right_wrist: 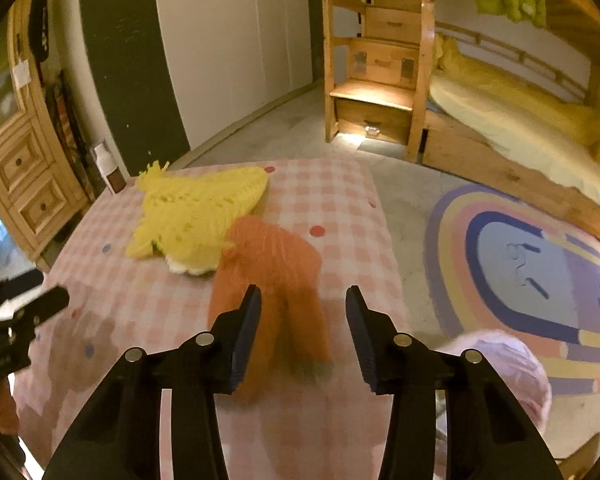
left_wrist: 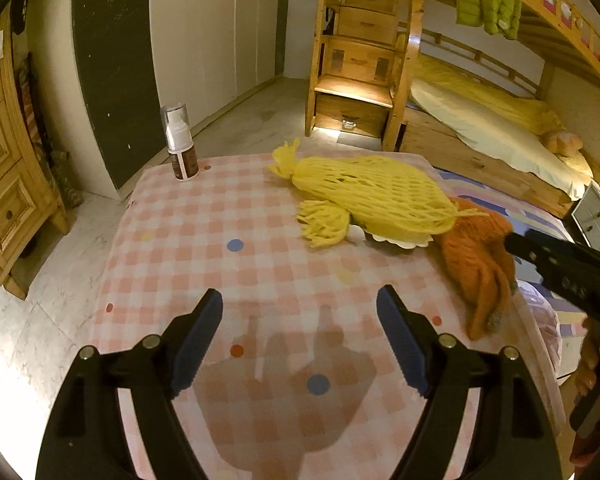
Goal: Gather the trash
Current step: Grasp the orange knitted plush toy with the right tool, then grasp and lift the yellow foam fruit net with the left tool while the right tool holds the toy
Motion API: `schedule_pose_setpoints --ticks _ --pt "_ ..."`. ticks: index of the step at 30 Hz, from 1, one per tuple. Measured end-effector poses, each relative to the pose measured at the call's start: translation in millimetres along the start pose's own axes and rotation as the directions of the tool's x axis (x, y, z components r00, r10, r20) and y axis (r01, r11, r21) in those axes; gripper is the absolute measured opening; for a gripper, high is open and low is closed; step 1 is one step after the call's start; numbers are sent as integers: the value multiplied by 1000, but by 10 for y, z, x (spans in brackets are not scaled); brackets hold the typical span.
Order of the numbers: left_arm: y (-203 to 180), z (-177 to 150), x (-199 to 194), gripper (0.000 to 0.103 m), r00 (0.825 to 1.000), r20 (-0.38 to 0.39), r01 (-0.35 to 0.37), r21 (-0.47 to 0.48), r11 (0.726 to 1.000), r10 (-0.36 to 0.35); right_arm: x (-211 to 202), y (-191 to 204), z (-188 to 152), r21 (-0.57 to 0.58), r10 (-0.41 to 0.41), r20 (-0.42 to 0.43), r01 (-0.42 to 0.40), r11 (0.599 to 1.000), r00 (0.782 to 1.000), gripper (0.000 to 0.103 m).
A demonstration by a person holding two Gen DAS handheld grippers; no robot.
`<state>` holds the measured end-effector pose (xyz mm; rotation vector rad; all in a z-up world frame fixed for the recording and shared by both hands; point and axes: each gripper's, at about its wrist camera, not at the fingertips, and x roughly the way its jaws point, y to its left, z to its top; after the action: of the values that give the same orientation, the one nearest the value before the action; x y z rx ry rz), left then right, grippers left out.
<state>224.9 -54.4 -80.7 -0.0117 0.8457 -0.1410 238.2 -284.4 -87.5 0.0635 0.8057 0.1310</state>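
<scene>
Left wrist view shows the left gripper [left_wrist: 300, 334] hanging over the pink checked tablecloth [left_wrist: 204, 248], its jaws wide apart with only bare cloth between them. Ahead lies a yellow foam net [left_wrist: 364, 196] on top of a white paper piece [left_wrist: 396, 242], and an orange foam net [left_wrist: 480, 256] touches its right end. A pump bottle [left_wrist: 180, 144] stands at the table's far left corner. The right gripper [right_wrist: 304, 336] holds its jaws partly apart above the orange net's near end, gripping nothing. A pink plastic bag [right_wrist: 504, 364] sits beside the table edge, near a rainbow rug [right_wrist: 540, 264].
</scene>
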Motion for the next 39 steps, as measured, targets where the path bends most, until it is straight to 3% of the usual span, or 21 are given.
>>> schedule_pose_setpoints --ticks 4,5,8,15,23,29,31,39 --pt "32 -7 29 77 1000 -4 -2 -5 1000 2 173 73 72 -8 7 -32 -8 1000 999 42" --pt "37 -16 26 77 1000 -6 -4 -6 1000 3 166 113 67 -18 6 -36 -7 1000 999 27" --pt "58 -39 4 77 1000 -9 -5 -7 1000 5 0 240 -1 -61 7 -14 -8 998 1000 14" --pt "28 -98 -142 77 1000 1 8 2 1000 -8 -713 353 -159 -82 34 73 -28 996 997 13" --pt "-201 -94 -259 86 999 24 35 56 998 -36 -1254 164 -219 -29 -62 132 66 997 989 13" --pt "-496 -3 -127 86 998 40 47 122 991 -52 -1101 -2 -353 9 -82 68 82 997 994 13" --pt "-607 35 -55 81 997 51 52 148 988 -60 -954 -69 -411 29 -70 40 69 997 997 13" --pt "-1003 234 391 76 998 69 -17 287 958 -3 -653 -202 -468 63 -41 9 41 997 999 13"
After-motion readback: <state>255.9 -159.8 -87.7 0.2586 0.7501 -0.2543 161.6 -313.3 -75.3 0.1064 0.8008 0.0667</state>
